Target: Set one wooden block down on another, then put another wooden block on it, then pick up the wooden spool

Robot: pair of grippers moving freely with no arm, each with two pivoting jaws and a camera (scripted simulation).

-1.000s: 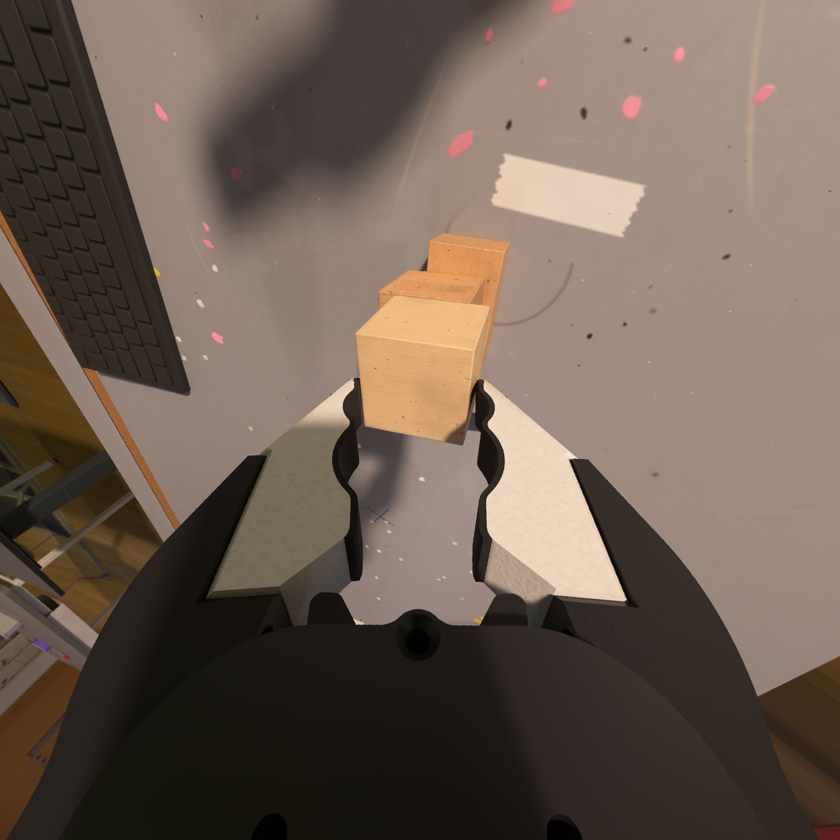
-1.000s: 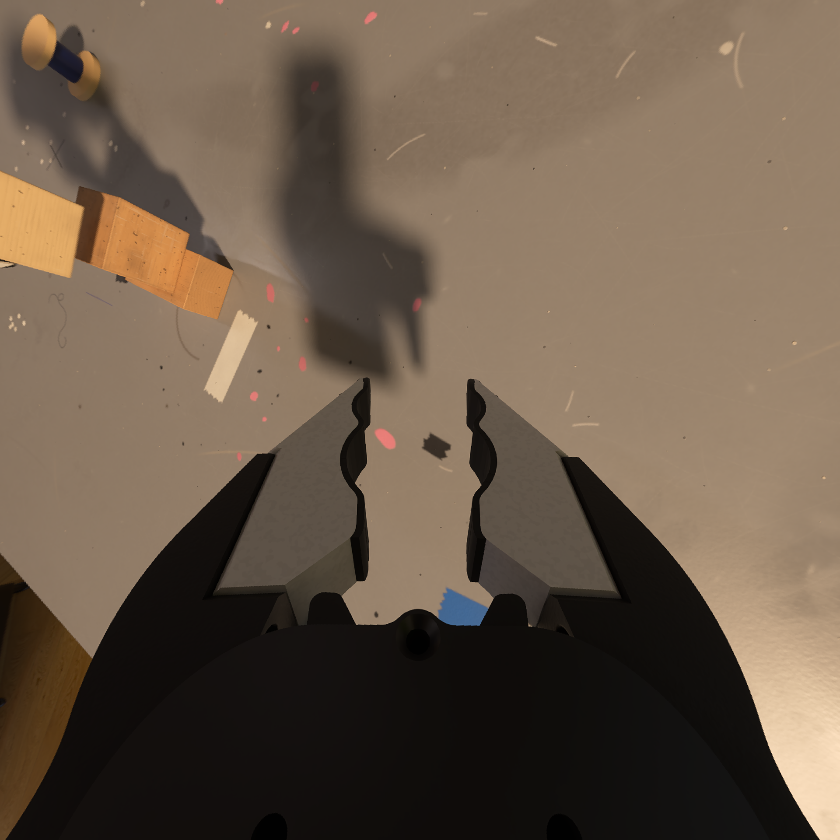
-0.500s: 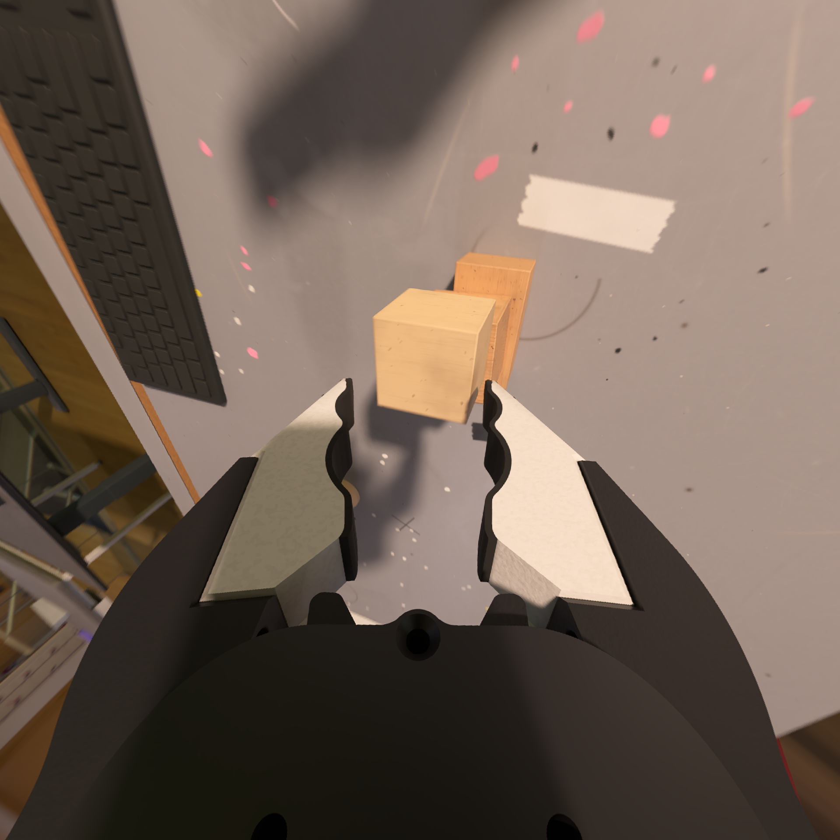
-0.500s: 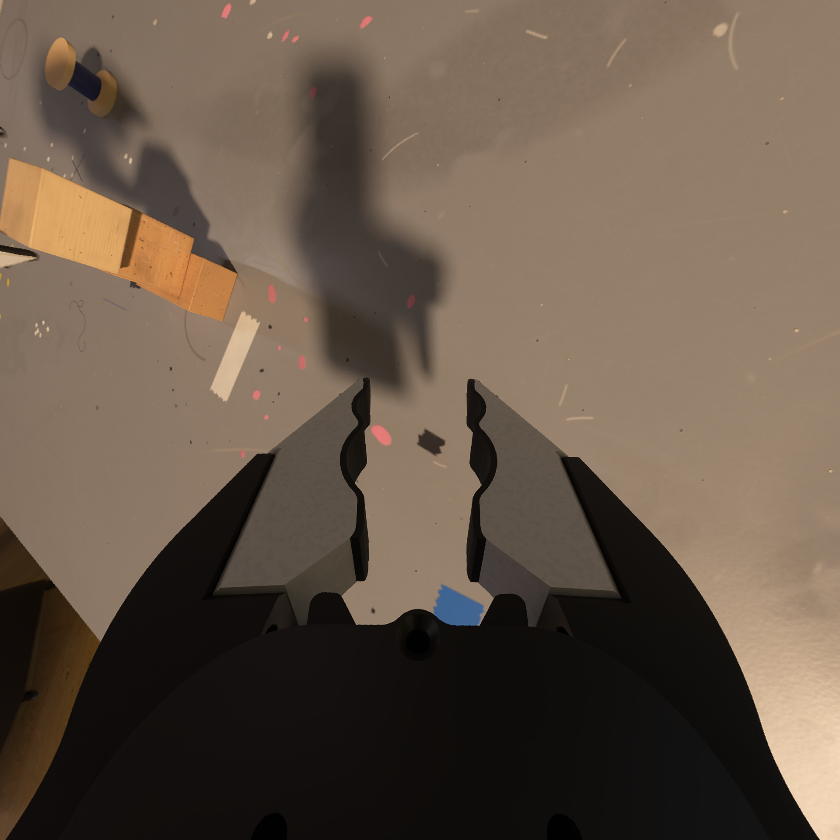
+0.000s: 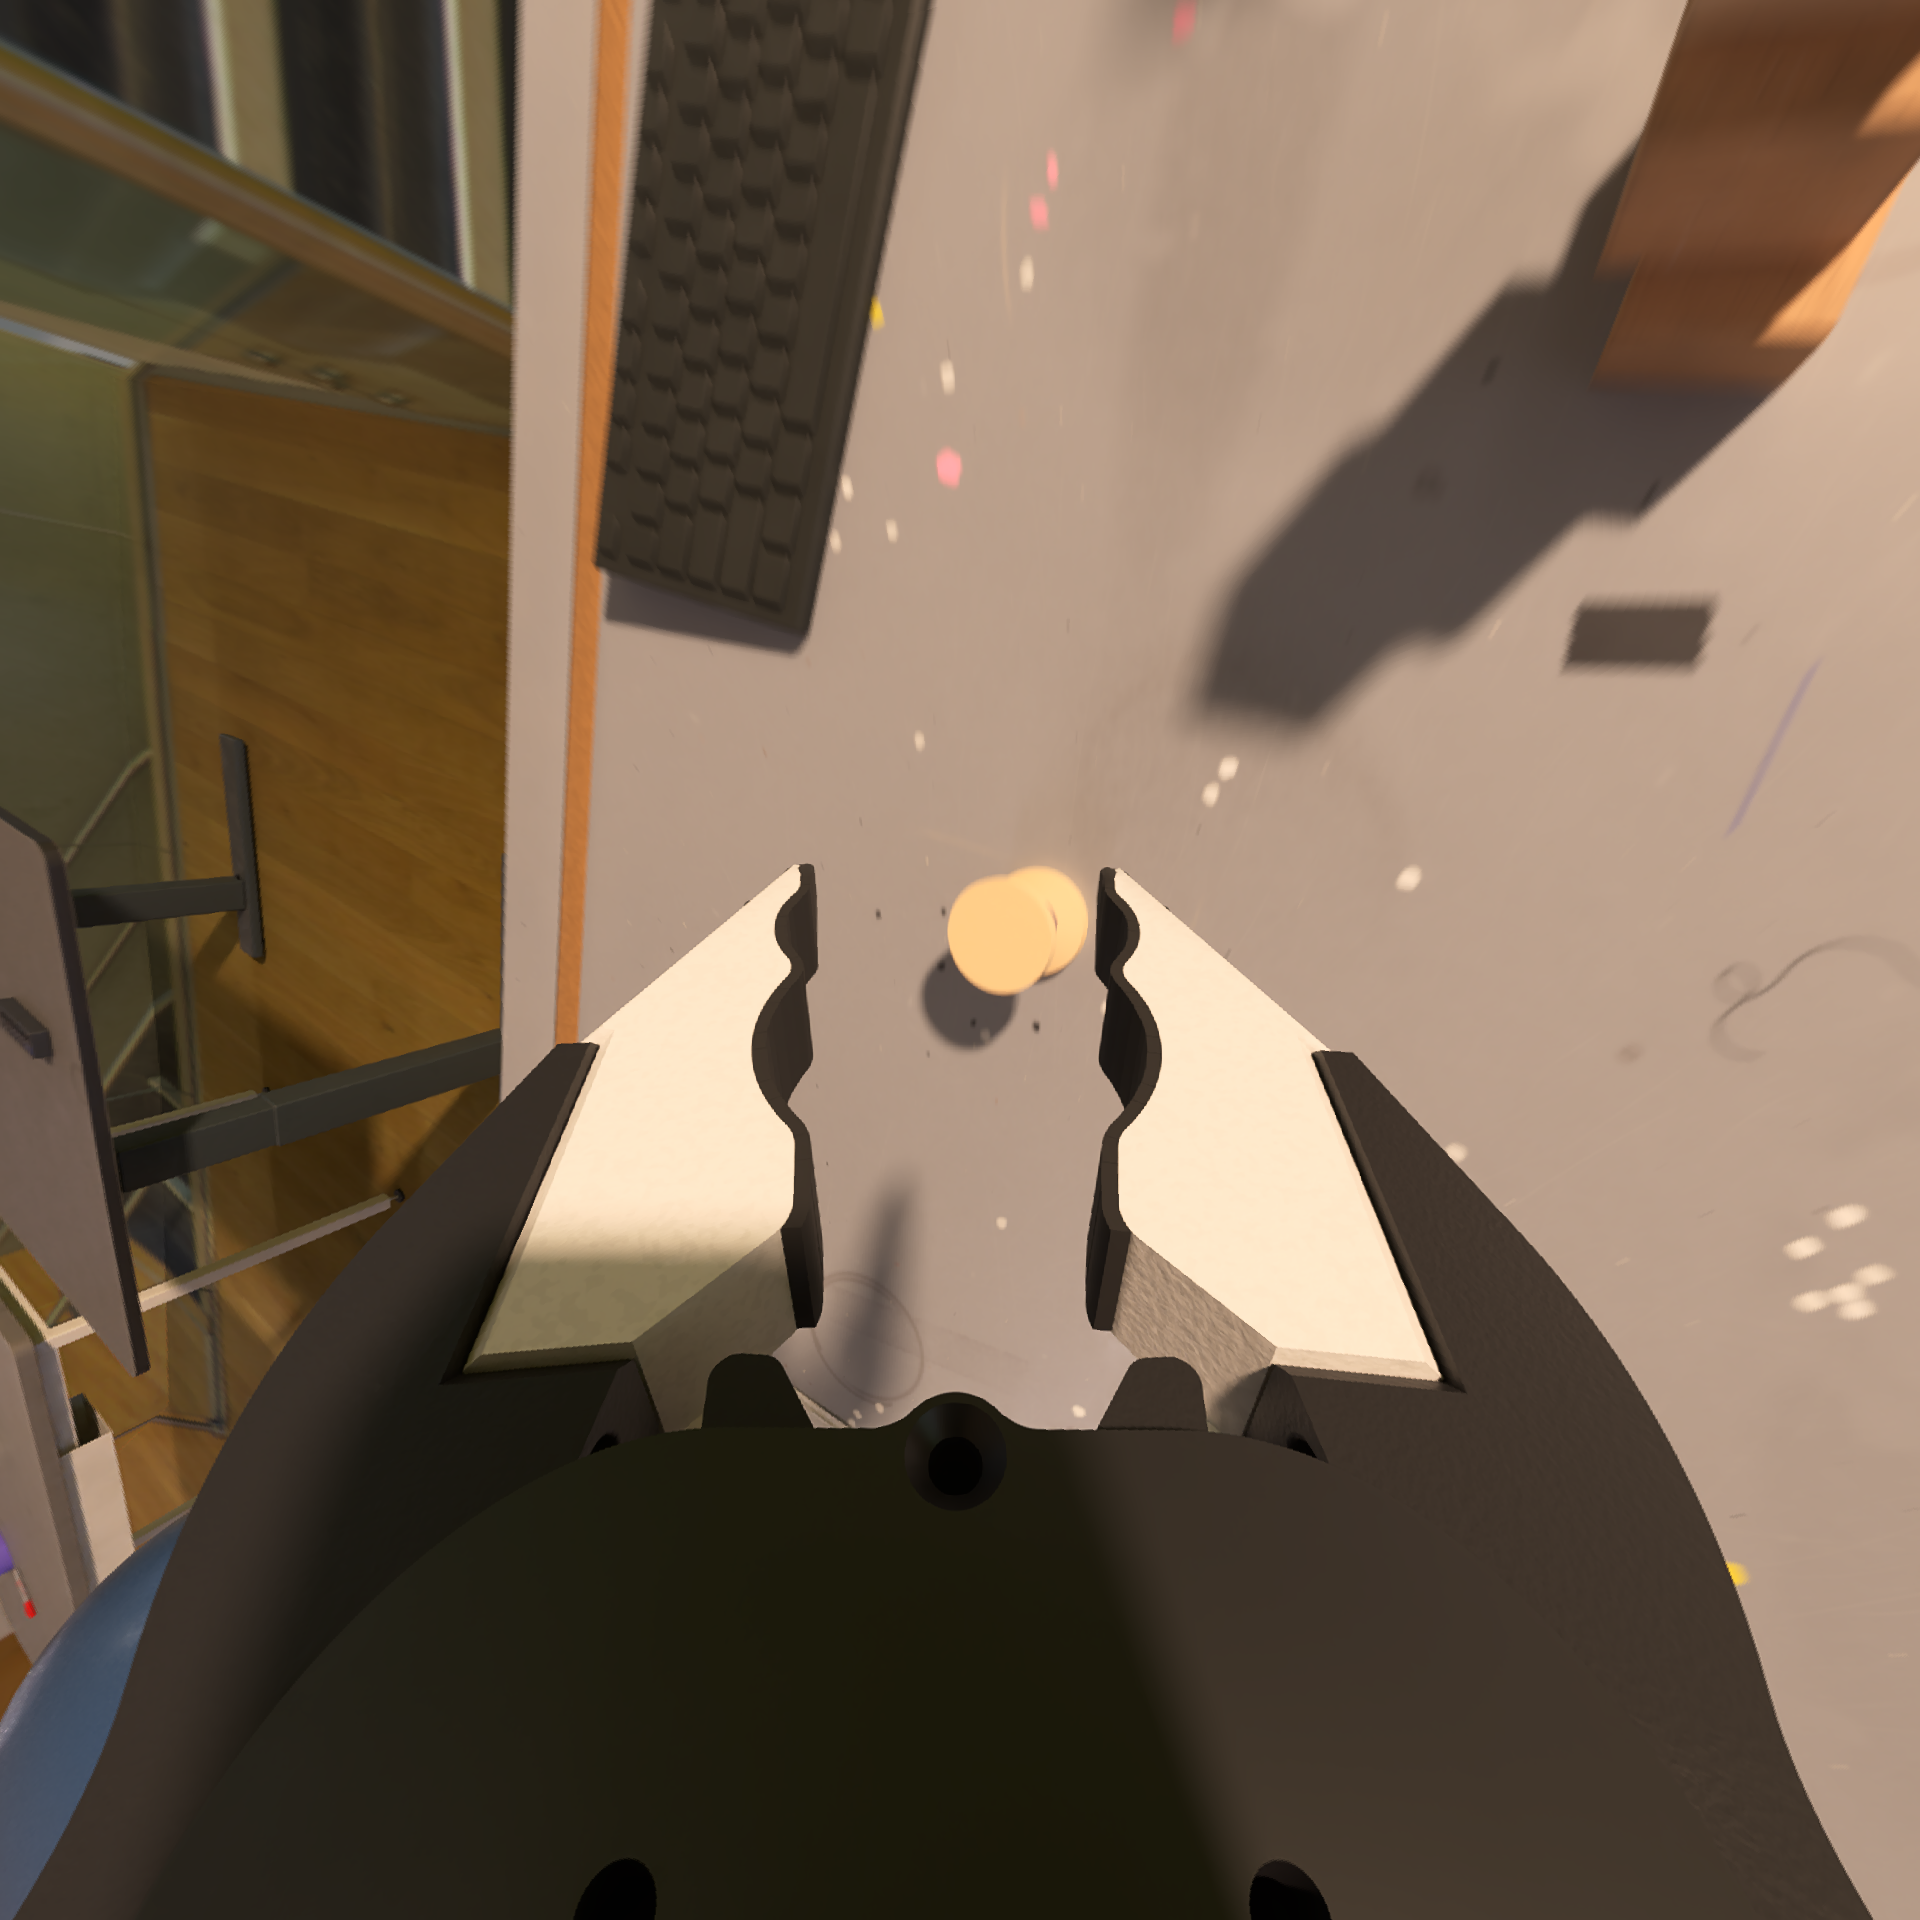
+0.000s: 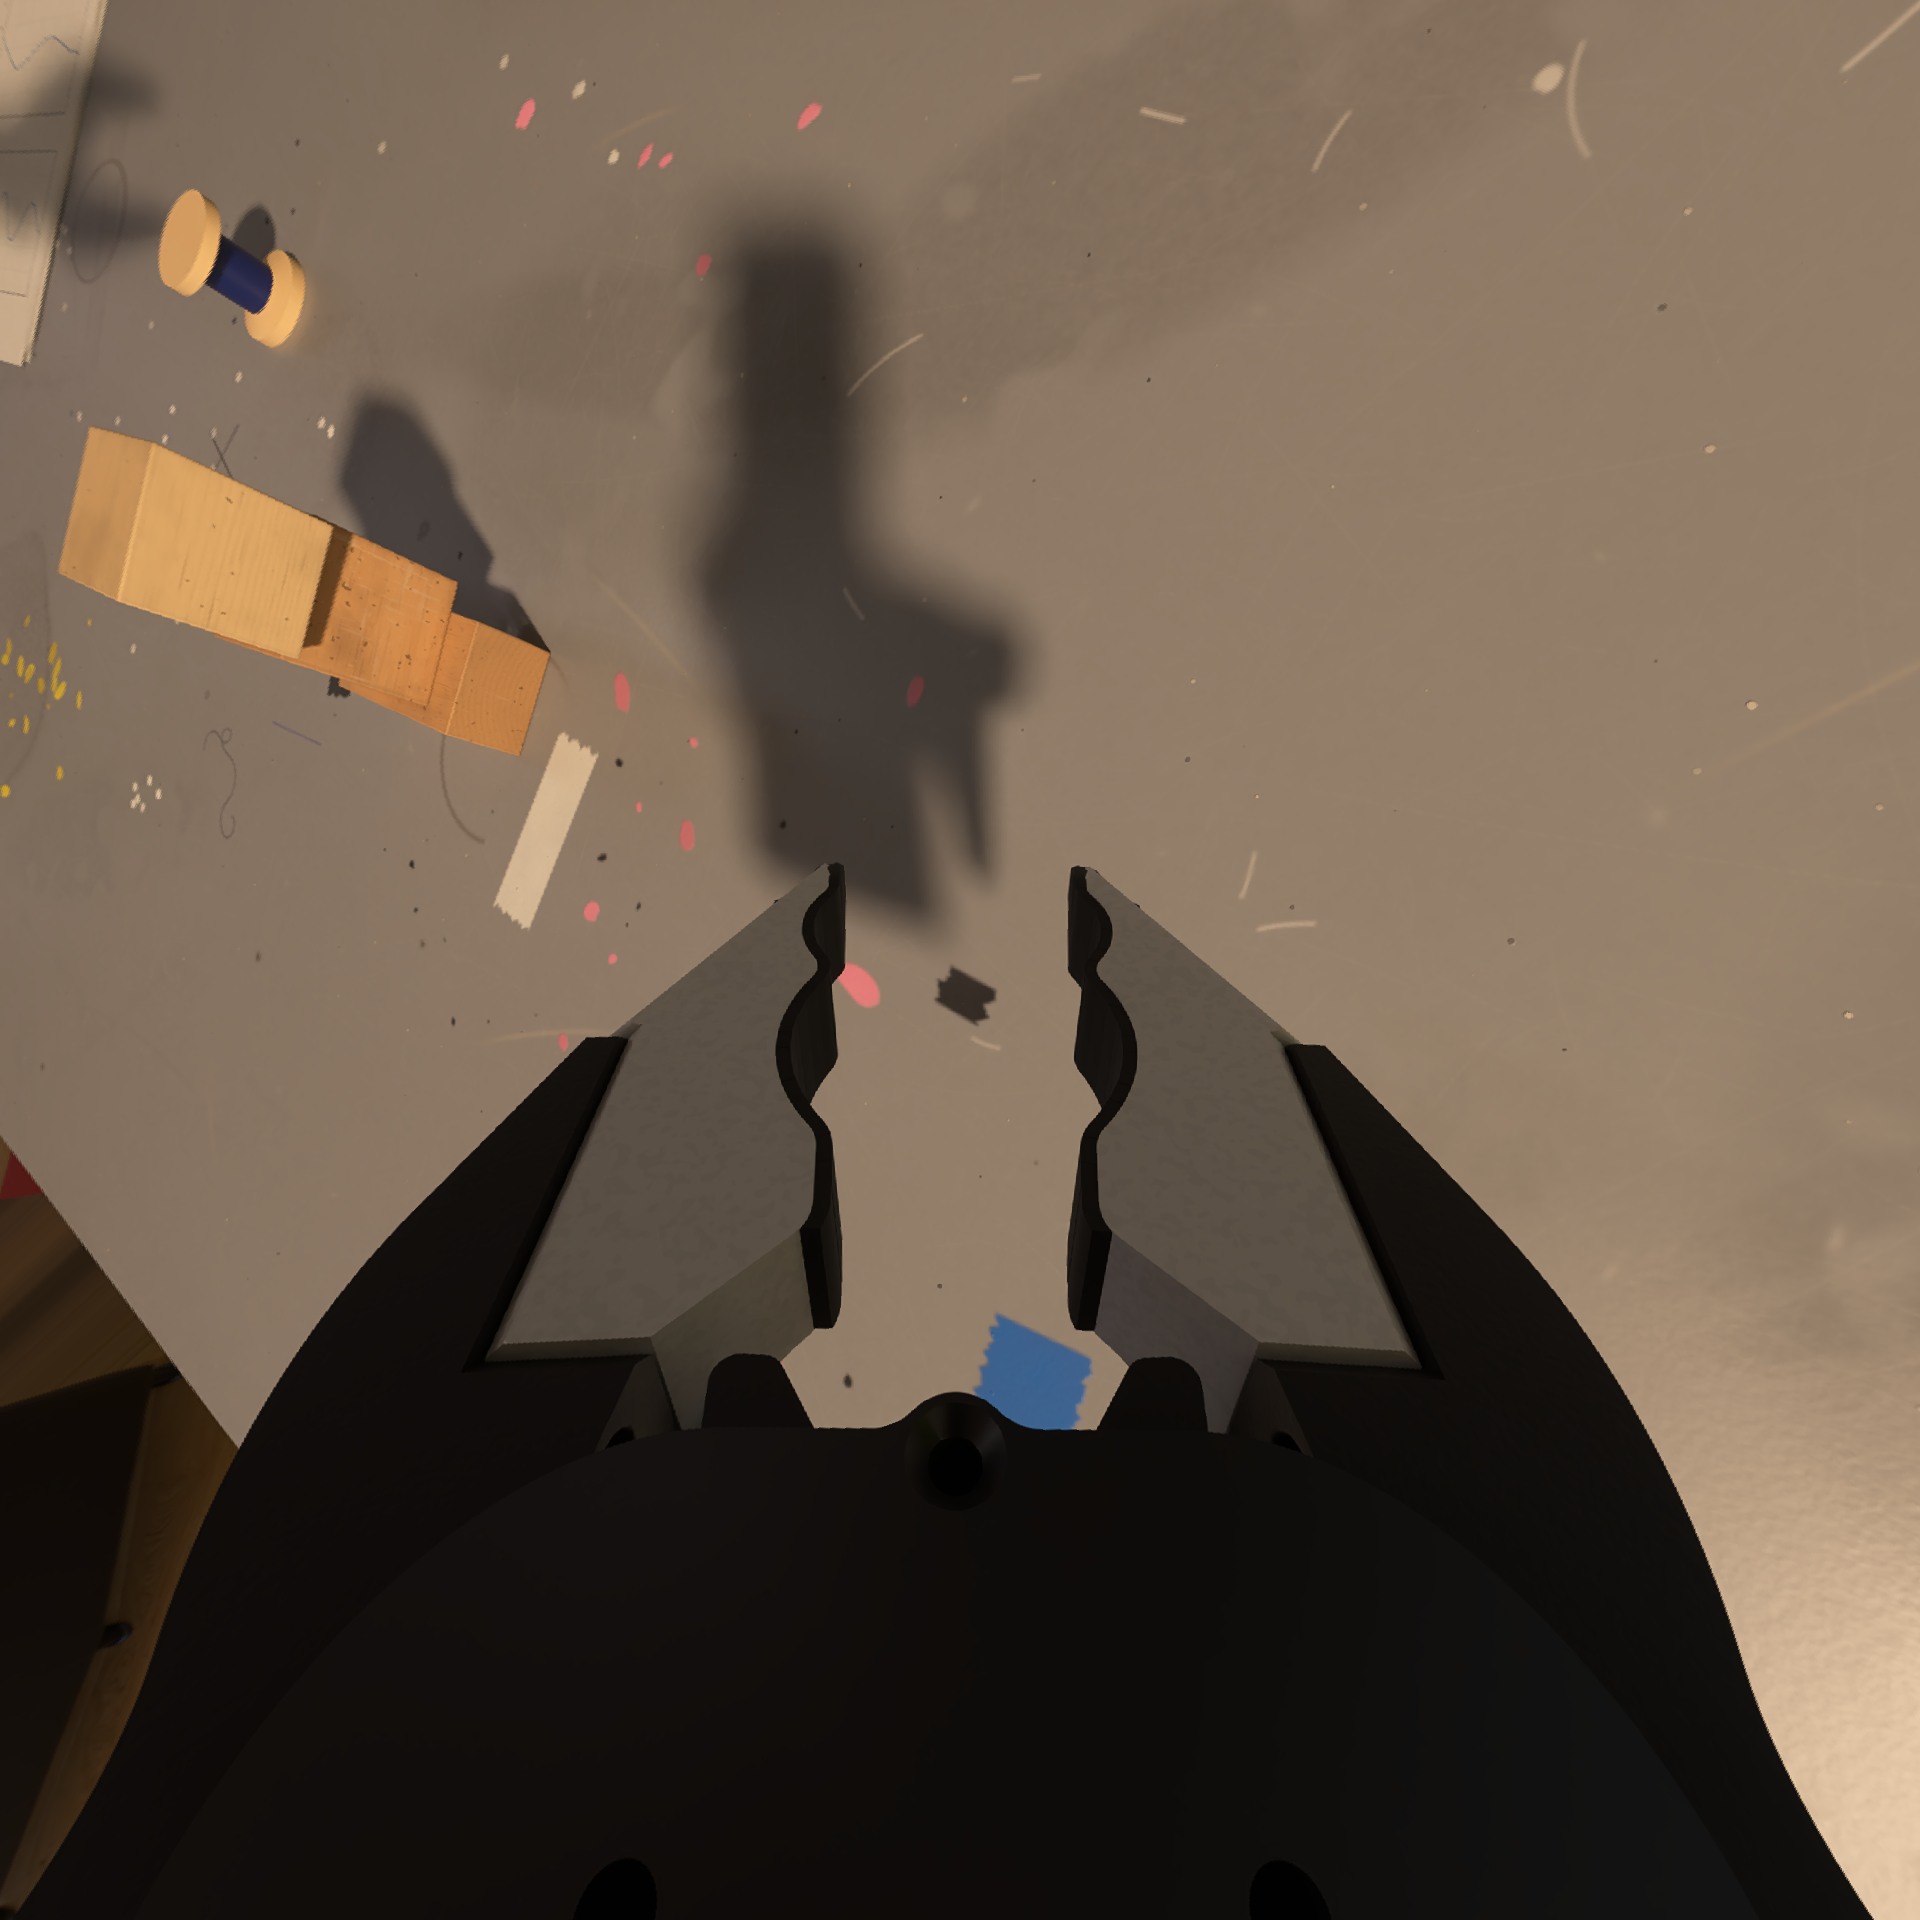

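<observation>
Three wooden blocks stand in a stack [image 6: 301, 592] on the grey table, the palest one on top. Part of the stack shows at the top right of the left wrist view [image 5: 1766, 177]. The wooden spool [image 6: 231, 268], wound with blue thread, stands on end beyond the stack. My left gripper [image 5: 956, 883] is open and empty above the spool [image 5: 1003, 935], which I see end-on between the fingertips, nearer the right one. My right gripper [image 6: 954, 883] is open and empty over bare table, well to the right of the stack.
A black keyboard [image 5: 748, 312] lies near the table's left edge [image 5: 582, 520], with floor beyond. A beige tape strip [image 6: 545, 831], a black tape piece [image 6: 966, 994] and a blue tape piece [image 6: 1034, 1371] lie flat. A paper sheet [image 6: 31, 177] is at the far left.
My left gripper has opened off the top block, left it on the stack, and swung away to hang over the spool. My right gripper has only drifted slightly.
</observation>
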